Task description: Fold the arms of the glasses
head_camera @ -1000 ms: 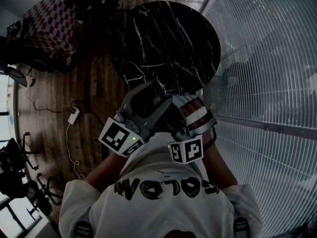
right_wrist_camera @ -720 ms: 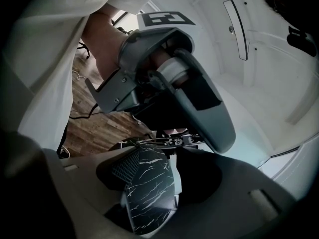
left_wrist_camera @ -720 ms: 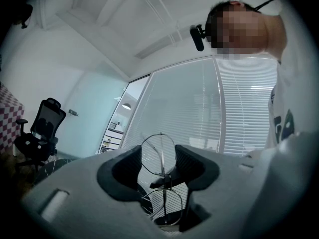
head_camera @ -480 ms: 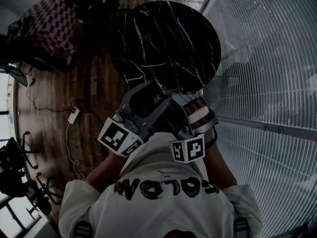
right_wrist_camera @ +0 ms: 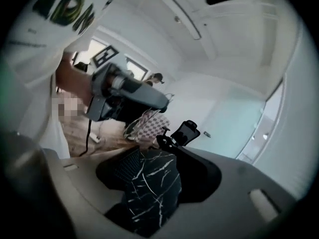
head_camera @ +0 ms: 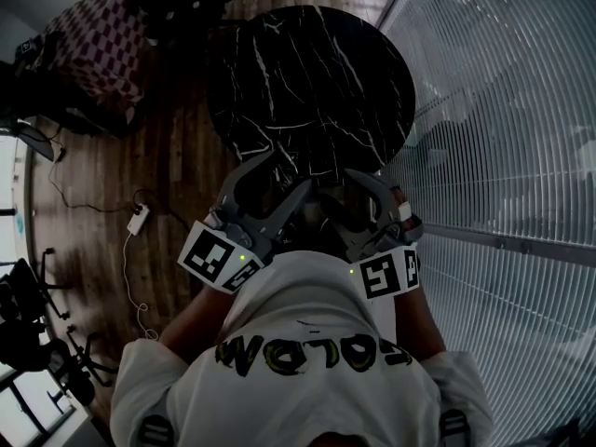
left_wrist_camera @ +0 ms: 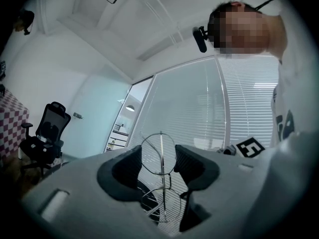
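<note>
So the left tongs (left_wrist_camera: 159,159) are clenched on the glasses (left_wrist_camera: 160,148). It's a thin wire frame standing on end between the two jaws, one lens above the other, with the upper lens pinched from both sides. A thin straight piece runs down across that upper lens, but I honestly can't tell if it's an arm folded in. The glasses are clear off the bench (head_camera: 307,73), up in the air over its near edge, close to the person's chest.

The right tongs (right_wrist_camera: 154,166) are released, with the jaws apart and nothing in them. All you get through the gap is the bench's black marble top with its white veins. They hang over that same near edge of the bench, just beside the left ones, on the side nearer the blinds (head_camera: 503,110).

In the head view both sets point toward the bench, but it's too dark there to pick out the frame.

Left of the bench there's wooden floor with a white power strip (head_camera: 138,217) on it. Something checkered (head_camera: 98,40) sits off the bench's far left, and a black office chair (left_wrist_camera: 47,133) shows in the left gripper view.
</note>
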Motion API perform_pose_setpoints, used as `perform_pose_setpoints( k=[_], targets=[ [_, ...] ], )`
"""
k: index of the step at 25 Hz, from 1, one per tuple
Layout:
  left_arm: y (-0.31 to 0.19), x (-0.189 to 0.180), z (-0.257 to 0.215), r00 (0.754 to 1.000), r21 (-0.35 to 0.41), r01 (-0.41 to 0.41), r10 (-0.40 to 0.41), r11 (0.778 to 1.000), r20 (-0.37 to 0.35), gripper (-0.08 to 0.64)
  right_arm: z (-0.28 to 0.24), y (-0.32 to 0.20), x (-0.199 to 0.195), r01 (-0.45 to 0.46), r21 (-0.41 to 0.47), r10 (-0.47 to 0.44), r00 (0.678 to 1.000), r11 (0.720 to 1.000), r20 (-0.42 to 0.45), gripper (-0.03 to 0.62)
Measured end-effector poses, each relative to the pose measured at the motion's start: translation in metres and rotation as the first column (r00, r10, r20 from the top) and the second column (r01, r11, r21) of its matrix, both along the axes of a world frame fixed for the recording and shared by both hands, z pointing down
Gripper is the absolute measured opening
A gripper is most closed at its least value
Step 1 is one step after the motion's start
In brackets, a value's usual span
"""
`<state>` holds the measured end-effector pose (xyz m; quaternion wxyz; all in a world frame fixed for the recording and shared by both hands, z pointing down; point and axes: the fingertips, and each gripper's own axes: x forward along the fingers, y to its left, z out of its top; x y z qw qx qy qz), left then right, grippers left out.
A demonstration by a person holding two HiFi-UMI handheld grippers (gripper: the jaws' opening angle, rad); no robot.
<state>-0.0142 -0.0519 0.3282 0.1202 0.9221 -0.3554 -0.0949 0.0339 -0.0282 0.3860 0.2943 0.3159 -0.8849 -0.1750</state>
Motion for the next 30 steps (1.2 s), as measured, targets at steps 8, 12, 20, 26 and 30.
perform_pose_setpoints(
  k=[8, 12, 20, 26, 30],
  targets=[
    [0.0, 0.001, 0.006, 1.0, -0.009, 0.001, -0.001, 1.0, 0.009, 0.216, -0.03, -0.017, 0.01, -0.082, -0.2, 0.17, 0.863, 0.976, 0.475, 0.204],
    [0.003, -0.001, 0.005, 1.0, -0.01, -0.003, 0.003, 1.0, 0.009, 0.216, -0.036, -0.019, 0.017, -0.107, -0.236, 0.222, 0.81, 0.966, 0.543, 0.175],
    [0.004, 0.001, 0.007, 1.0, -0.014, -0.023, 0.023, 1.0, 0.003, 0.216, -0.041, -0.026, 0.026, -0.16, -0.25, 0.282, 0.752, 0.955, 0.596, 0.098],
    [0.002, 0.0, 0.004, 1.0, -0.016, -0.03, 0.03, 0.999, 0.002, 0.216, -0.044, -0.029, 0.028, -0.185, -0.238, 0.293, 0.755, 0.954, 0.587, 0.089],
    [0.005, -0.004, 0.002, 0.999, -0.018, -0.032, 0.032, 0.999, 0.005, 0.216, -0.047, -0.026, 0.023, -0.189, -0.231, 0.291, 0.761, 0.954, 0.58, 0.089]
  ],
)
